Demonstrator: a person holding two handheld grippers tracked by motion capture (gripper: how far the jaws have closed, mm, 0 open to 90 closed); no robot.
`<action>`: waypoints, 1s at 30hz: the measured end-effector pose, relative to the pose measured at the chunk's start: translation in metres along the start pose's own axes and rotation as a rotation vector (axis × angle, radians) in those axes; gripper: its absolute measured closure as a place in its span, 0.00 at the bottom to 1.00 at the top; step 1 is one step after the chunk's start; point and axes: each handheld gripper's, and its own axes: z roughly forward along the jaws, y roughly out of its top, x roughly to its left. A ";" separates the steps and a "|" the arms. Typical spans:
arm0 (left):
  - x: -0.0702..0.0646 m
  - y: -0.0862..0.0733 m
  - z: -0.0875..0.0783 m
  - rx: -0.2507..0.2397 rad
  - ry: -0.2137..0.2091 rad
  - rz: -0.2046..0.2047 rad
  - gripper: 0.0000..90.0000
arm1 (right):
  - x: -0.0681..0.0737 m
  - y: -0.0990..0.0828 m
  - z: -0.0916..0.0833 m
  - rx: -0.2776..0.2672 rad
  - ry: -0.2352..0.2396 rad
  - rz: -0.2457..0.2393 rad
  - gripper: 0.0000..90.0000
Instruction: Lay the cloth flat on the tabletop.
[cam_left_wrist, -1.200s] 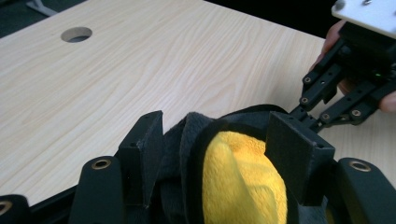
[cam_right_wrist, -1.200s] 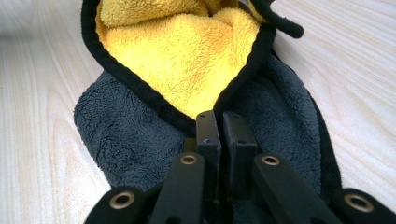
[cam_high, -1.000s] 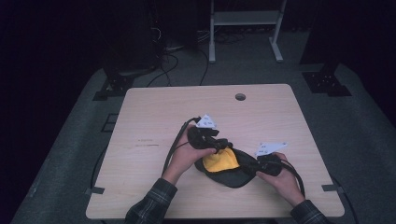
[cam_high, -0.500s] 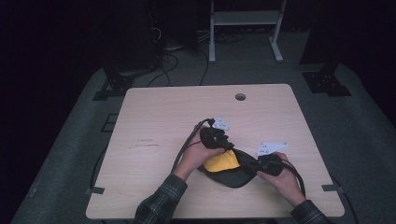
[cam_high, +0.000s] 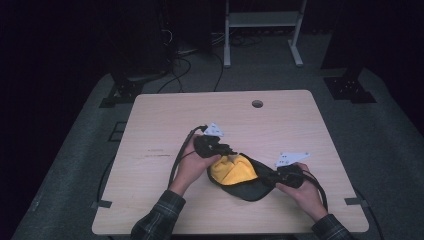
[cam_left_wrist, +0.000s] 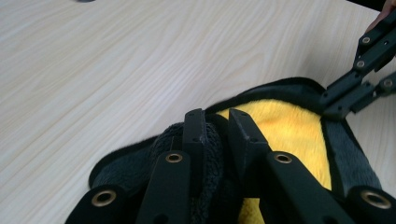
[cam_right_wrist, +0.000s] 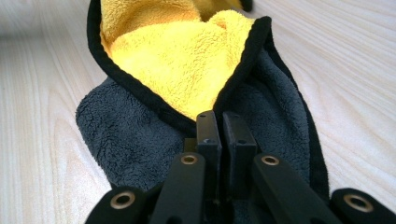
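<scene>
A fleece cloth (cam_high: 234, 171), yellow on one face and dark grey on the other with a black hem, lies bunched near the table's front. My left gripper (cam_high: 226, 153) is at its left end. In the left gripper view the jaws (cam_left_wrist: 217, 123) have just been closing and now pinch a fold of the dark cloth (cam_left_wrist: 285, 126) between them. At the right end, my right gripper (cam_high: 270, 178) is shut on the black hem (cam_right_wrist: 217, 122), with the yellow cloth face (cam_right_wrist: 187, 65) spread beyond it. The right gripper (cam_left_wrist: 355, 88) also appears far off in the left gripper view.
The light wooden table (cam_high: 165, 115) has a small round cable hole (cam_high: 257, 104) near its far edge. Cables trail from both grippers across the table. Dark floor, stand legs and cables lie beyond the table.
My left gripper swung right over the cloth, then came back left, and its jaws closed on the cloth's left end. More yellow now shows. The right hand stayed put.
</scene>
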 end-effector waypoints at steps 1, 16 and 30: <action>0.002 -0.005 -0.006 -0.008 0.005 -0.015 0.86 | 0.000 0.000 -0.001 0.000 0.001 0.003 0.95; 0.018 -0.080 -0.052 0.015 0.046 -0.159 0.70 | 0.003 0.001 -0.001 0.006 -0.011 -0.012 0.95; 0.008 -0.050 -0.021 0.014 0.093 -0.105 0.57 | 0.004 0.001 -0.002 0.007 -0.016 -0.020 0.95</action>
